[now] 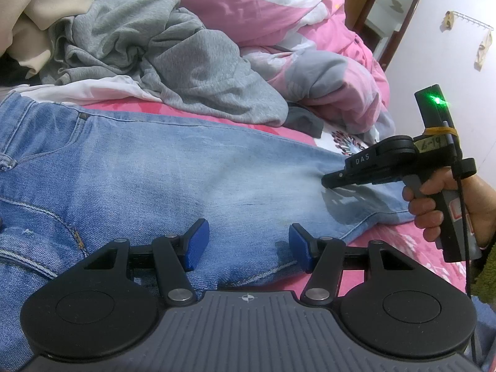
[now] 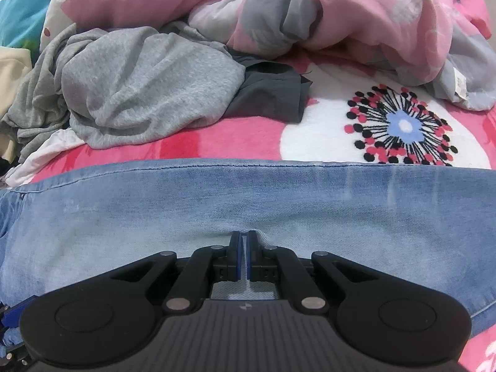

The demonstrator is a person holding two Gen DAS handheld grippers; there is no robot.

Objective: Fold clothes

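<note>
One pair of jeans [image 1: 161,170]: left hand-held gripper [image 1: 248,245] spread wide, right hand-held gripper [image 2: 244,248] pinching its denim

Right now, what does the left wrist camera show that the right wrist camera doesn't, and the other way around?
Only the left wrist view shows the left gripper open above the jeans, the person's hand holding the right gripper from the side, the jeans' pocket end, and a mirror on the wall. Only the right wrist view shows the right gripper shut on a pinch of denim and the whole flower print on the blanket. Both show the jeans, the grey sweatshirt and the pink quilt.
</note>
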